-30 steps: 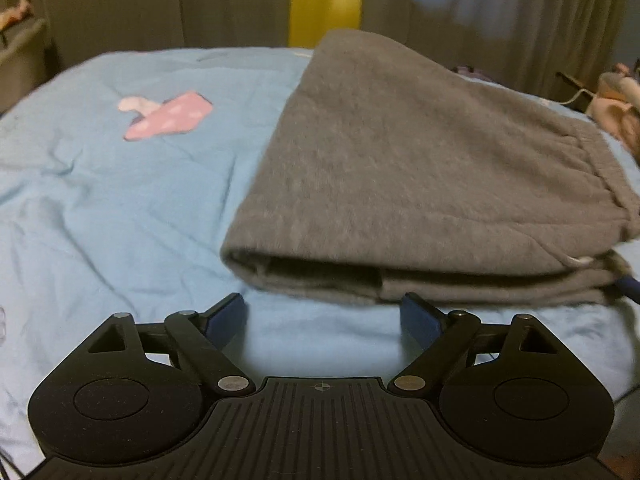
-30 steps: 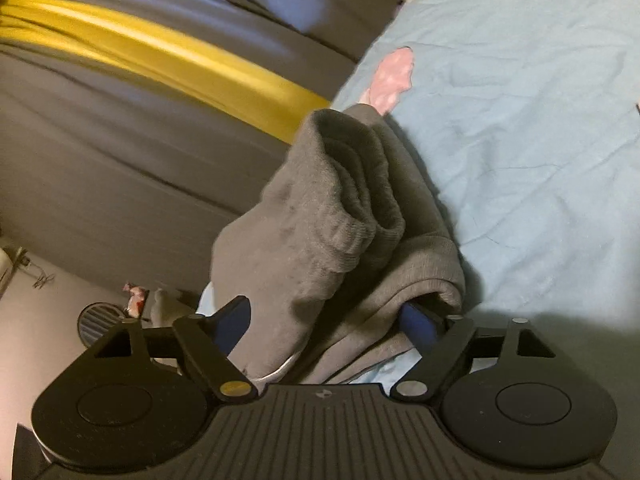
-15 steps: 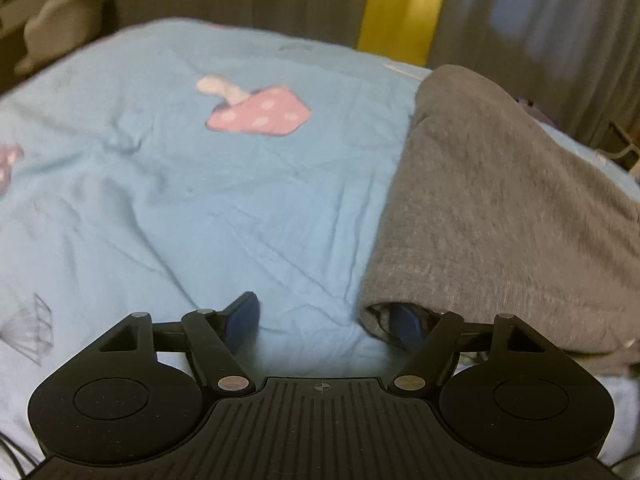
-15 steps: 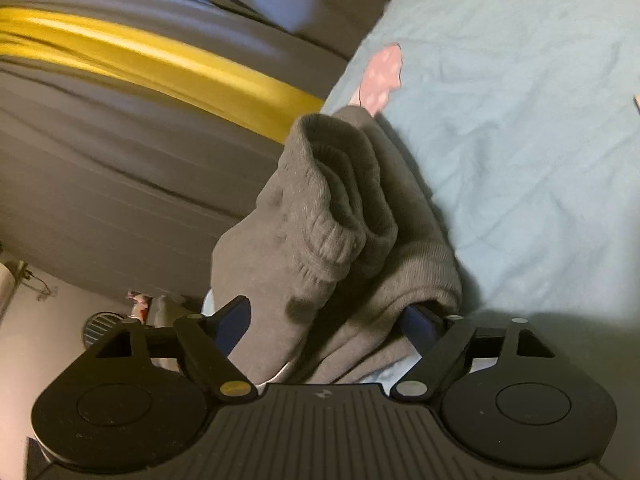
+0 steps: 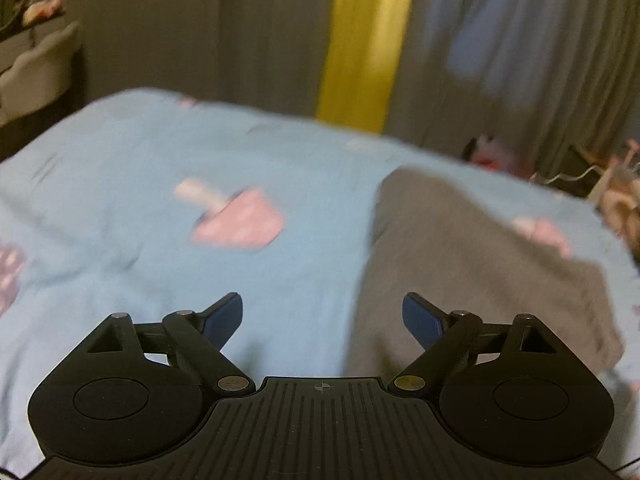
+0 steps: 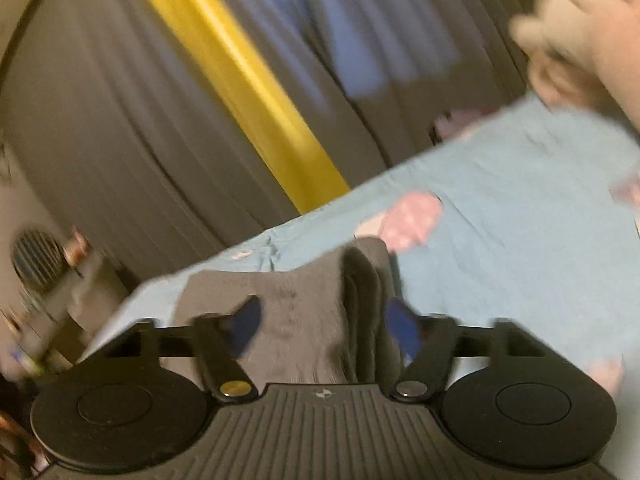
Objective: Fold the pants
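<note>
Our left gripper hangs spread and empty above the blue bedsheet, the folded grey sweatpants at its 2 o'clock. Our right gripper is parted too, its fingers straddling the stacked folds without pinching, likely releasing. Beyond hang grey curtains.

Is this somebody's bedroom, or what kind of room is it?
Most likely a bedroom. The grey pants lie on a wide soft surface covered by a light blue sheet with pink mushroom prints, which looks like a bed. Long grey curtains hang behind it.
</note>
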Demonstrator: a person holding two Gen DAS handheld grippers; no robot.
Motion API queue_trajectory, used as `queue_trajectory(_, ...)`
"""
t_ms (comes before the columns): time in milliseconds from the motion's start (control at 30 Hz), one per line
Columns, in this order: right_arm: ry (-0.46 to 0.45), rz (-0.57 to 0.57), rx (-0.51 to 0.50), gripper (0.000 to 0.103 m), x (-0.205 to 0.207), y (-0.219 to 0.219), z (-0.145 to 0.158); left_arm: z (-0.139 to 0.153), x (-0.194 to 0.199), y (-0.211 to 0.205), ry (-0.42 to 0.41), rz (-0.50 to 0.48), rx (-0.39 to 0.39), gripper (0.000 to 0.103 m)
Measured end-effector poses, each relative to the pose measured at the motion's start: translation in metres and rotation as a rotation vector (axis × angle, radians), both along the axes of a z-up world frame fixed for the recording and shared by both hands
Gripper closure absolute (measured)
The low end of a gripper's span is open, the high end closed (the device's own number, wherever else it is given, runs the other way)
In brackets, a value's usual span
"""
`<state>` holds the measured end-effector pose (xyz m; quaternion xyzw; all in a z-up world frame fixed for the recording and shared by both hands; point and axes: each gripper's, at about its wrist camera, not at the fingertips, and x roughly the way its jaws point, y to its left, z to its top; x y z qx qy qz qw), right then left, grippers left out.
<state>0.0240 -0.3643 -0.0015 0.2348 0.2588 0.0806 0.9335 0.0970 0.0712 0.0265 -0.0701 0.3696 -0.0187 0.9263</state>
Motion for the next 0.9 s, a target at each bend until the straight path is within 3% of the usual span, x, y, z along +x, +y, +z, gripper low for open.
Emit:
queue_trajectory(100, 0.035, 0.033, -0.11, 0.054, 0.036, 0.031, -0.014, 0.0, 0.031, -0.041, -0.059, -0.079, 0.074, 0.011)
queue_trajectory(167, 0.143, 0.019, -0.164, 0.054, 0.05, 0.037, -0.033, -0.008, 0.055, -0.063, -0.043, -0.102, 0.13, 0.011)
queue_trajectory(267, 0.17, 0.002, -0.076, 0.043, 0.045, 0.023, -0.048, -0.024, 0.088, -0.075, -0.021, -0.116, 0.136, 0.018)
queue_trajectory(333, 0.161, 0.026, -0.041, 0.042, 0.04, 0.014, -0.046, -0.033, 0.107, -0.076, -0.008, -0.12, 0.102, 0.018)
queue_trajectory(433, 0.153, 0.063, -0.083, 0.03, 0.038, 0.01, -0.045, -0.054, 0.129, -0.075, 0.061, -0.11, 0.063, 0.018)
queue_trajectory(500, 0.164, 0.079, -0.078, 0.018, 0.045, 0.007, -0.044, -0.078, 0.144, -0.071, 0.144, -0.098, 0.074, 0.018)
queue_trajectory(567, 0.194, 0.091, -0.043, 0.005, 0.055, 0.0, -0.045, -0.093, 0.149, -0.064, 0.174, -0.088, 0.037, 0.015)
queue_trajectory(733, 0.279, 0.16, 0.125, 0.004, 0.087, -0.02, -0.062, -0.105, 0.132, -0.029, 0.24, -0.169, -0.193, 0.014)
queue_trajectory(900, 0.343, 0.237, 0.237, 0.004, 0.115, -0.019, -0.093, -0.114, 0.115, -0.018, 0.243, -0.293, -0.195, 0.012)
